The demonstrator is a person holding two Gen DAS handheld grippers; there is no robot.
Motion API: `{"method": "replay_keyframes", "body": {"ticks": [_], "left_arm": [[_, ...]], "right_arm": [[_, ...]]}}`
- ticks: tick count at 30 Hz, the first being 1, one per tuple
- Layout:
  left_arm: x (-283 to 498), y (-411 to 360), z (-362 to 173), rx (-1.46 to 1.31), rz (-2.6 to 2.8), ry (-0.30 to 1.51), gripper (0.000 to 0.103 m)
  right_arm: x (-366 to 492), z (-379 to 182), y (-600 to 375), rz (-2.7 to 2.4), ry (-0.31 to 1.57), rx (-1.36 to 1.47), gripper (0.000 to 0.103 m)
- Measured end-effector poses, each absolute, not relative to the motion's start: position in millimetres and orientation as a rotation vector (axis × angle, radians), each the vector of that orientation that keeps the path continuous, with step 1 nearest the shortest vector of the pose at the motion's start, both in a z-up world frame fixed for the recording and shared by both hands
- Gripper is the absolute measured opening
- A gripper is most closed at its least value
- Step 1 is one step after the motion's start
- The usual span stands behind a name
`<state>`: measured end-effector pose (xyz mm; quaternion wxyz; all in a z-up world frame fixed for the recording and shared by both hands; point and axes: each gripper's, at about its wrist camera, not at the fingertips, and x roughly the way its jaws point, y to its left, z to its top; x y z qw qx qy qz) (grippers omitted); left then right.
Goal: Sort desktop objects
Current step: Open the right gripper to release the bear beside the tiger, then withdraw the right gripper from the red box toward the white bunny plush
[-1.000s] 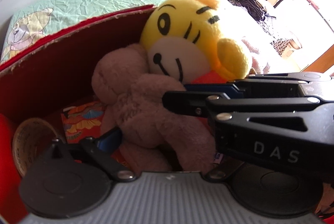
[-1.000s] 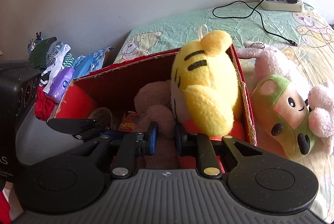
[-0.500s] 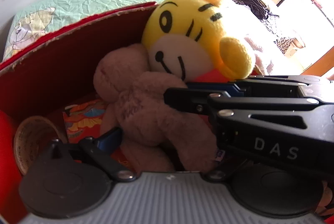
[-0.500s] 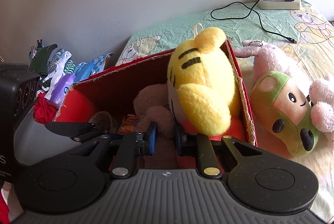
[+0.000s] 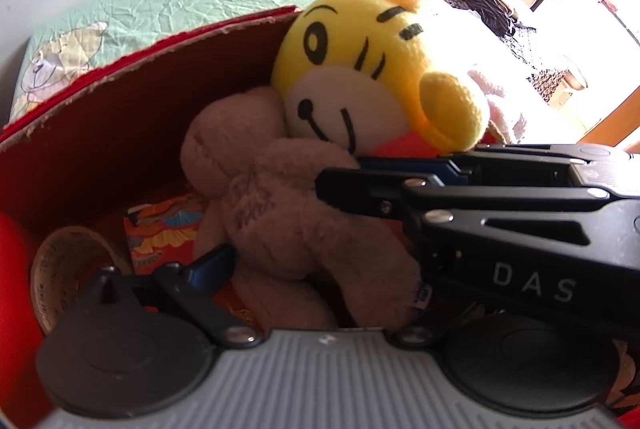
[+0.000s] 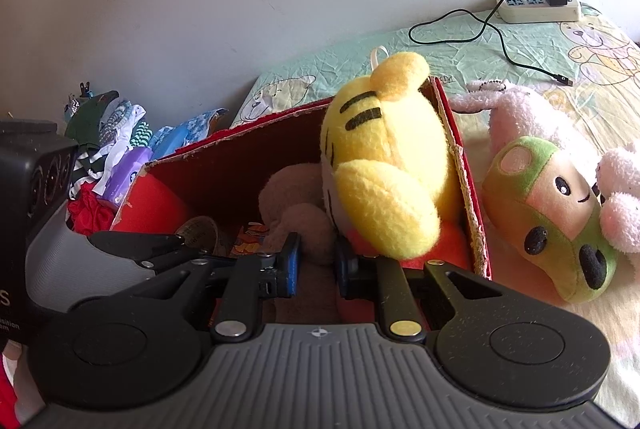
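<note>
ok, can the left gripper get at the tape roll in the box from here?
Probably not directly: the left gripper straddles the brown teddy, and the tape roll sits off to its left in the red box.

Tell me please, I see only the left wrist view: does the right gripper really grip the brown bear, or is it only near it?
Observer: In the right wrist view, the right gripper has both blue pads pressed on a limb of the brown bear. It looks shut on it.
Operator: Is any toy outside the red box?
Observer: Yes. A green-capped plush lies on the bed, right of the red box and outside it.
Operator: And on the other side of the box?
Observer: A pile of clothes and packets lies there, against the wall.
</note>
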<state>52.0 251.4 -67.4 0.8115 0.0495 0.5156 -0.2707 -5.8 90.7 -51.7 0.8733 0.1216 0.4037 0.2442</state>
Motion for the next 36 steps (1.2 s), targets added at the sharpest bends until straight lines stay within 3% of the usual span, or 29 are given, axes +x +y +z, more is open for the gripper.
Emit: {"method": "replay_keyframes", "body": {"ticks": [23, 36], "left_arm": [[47, 247, -62, 0.122, -0.533, 1.084, 0.100], [28, 237, -48, 0.202, -0.425, 1.052, 0.102]], "right_arm": [[-4, -45, 93, 0.511, 0.871, 0.201, 0.017], [-15, -42, 81, 0.500, 0.893, 0.316, 0.021]]}}
